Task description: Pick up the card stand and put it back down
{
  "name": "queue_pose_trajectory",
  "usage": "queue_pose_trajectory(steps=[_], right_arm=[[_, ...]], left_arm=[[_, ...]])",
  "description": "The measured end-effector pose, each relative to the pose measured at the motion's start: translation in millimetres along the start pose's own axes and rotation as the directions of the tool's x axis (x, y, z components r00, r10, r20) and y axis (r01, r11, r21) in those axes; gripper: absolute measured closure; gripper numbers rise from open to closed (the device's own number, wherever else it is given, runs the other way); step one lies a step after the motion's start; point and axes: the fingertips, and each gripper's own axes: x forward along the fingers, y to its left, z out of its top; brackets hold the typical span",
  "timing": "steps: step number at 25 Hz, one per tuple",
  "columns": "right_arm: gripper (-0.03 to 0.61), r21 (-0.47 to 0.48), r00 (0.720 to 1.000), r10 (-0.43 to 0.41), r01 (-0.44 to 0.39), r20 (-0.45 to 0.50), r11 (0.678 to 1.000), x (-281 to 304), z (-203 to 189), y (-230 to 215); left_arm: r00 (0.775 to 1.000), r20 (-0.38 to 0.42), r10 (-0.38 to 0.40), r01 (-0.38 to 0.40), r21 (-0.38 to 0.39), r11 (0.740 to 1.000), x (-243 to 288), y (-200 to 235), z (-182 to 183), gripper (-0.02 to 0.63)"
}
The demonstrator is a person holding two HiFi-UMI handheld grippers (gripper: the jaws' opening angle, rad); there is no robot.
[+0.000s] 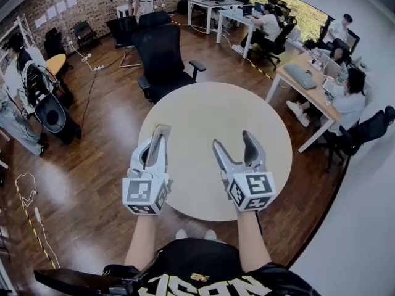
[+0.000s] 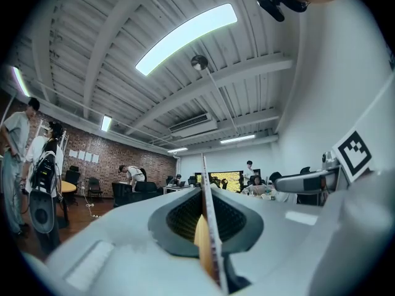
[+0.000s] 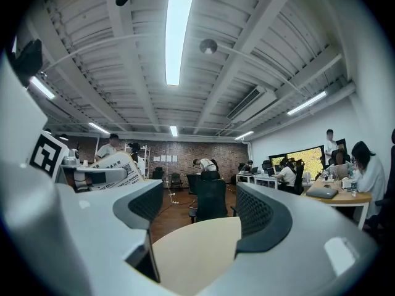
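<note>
Am holding card stand [image 2: 207, 202] clamped in left hand-held gripper [image 1: 162, 132], above table [image 1: 216, 106]; right hand-held gripper [image 1: 233, 140] gaping empty. Pickup looking done; set-down remaining.

Grippers: 2 – L gripper [image 1: 160, 131], R gripper [image 1: 232, 139]
Card stand [image 2: 212, 230]: 1, btwn L fingers [image 2: 123, 245]
Desk [image 1: 210, 106]: 1, round, below fingers
Chair at desk [image 1: 162, 60]: 1, beyond fingertips

the round table [image 1: 203, 113] has a smooth, matt cream top, and the floor [image 1: 92, 165] is glossy dark wood. the left gripper [image 1: 160, 131] and right gripper [image 1: 233, 139] look like matt grey plastic, with dark, finely ribbed pads [image 3: 259, 219]. the card stand [image 3: 115, 163] seems to be printed paper or thin plastic.
</note>
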Motion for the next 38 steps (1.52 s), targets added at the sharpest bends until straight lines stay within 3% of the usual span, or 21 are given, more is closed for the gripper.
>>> queue_pose_trajectory(steps=[11,26,31,38], right_arm=[[0.204,0.008,1.0,-0.017,0.017,-0.01,1.0,-10,-3,-8],[0.204,0.027,0.984,-0.177,0.178,-0.034,0.984,-61,-14,-72],[0.204,0.032,0.97,-0.239,0.24,-0.048,0.97,-77,-30,-91],[0.204,0.068,0.938,-0.333,0.34,-0.099,0.938,-108,-48,-127]], left_arm=[[0.999,-0.024,-0.022,0.021,-0.007,1.0,3,-7,-6,0.598],[0.978,-0.065,-0.198,0.196,-0.026,0.98,39,-84,-23,0.598],[0.957,-0.09,-0.275,0.272,-0.042,0.961,54,-106,-45,0.598],[0.904,-0.15,-0.4,0.396,-0.061,0.916,79,-145,-66,0.598]])
